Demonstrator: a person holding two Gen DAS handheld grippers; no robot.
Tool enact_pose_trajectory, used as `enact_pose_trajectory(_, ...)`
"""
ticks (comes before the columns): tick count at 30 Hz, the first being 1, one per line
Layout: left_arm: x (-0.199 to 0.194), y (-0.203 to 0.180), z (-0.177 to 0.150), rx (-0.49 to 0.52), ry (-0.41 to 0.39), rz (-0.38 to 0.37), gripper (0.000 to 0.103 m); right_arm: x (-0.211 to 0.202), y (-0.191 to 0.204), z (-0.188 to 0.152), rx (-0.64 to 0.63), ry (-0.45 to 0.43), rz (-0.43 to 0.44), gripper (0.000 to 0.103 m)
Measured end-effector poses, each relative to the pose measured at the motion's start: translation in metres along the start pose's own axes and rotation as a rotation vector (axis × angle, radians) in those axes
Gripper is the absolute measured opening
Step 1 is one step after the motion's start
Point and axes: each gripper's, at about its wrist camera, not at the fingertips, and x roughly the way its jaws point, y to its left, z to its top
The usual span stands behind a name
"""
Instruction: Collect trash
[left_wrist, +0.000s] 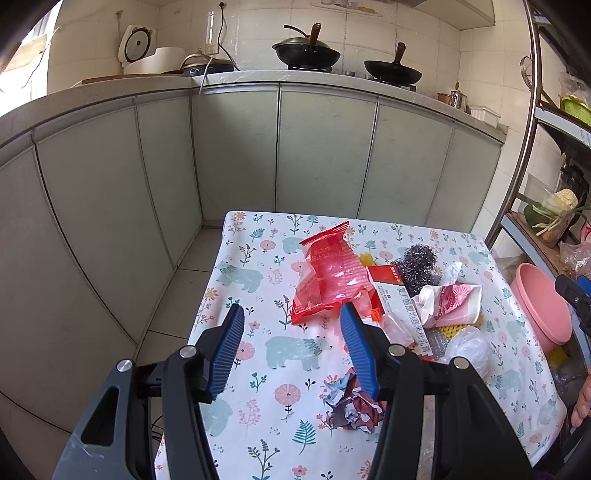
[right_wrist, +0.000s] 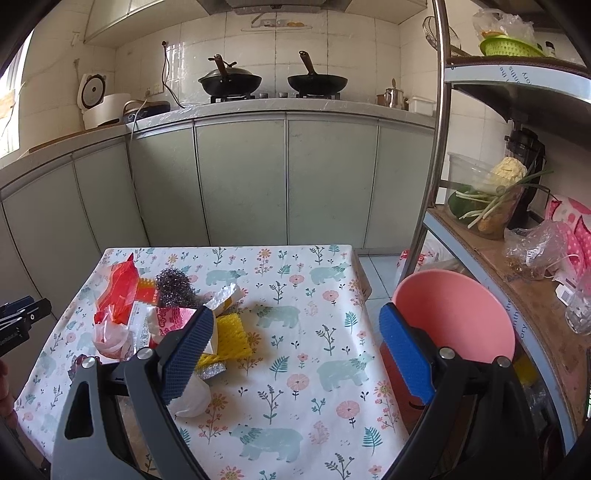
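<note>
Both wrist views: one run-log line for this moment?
left gripper: open, empty, over tablecloth | right gripper: open, empty | trash: red wrapper, steel scrubber, crumpled paper uncollected | pink basin beside table

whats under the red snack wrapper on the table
The red snack wrapper lies on the flowered tablecloth, its right edge over a red and white carton. Anything beneath its middle is hidden.

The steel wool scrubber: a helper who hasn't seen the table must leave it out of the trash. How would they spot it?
On the floral tablecloth, find the litter pile at its left side. The steel wool scrubber sits at the pile's far edge, just right of the red plastic wrapper. It is the only dark, shiny, wiry ball; everything around it is paper or plastic.
</note>
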Motion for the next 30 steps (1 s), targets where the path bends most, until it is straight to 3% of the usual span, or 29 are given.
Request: enact_pose_trajectory(30, -0.0010, 0.0027, 0.0023, -0.013, -0.005, 0.013, 0.056, -0.0046, -0.0043, 0.0004, 0.016, -0.024, -0.007, 0.092)
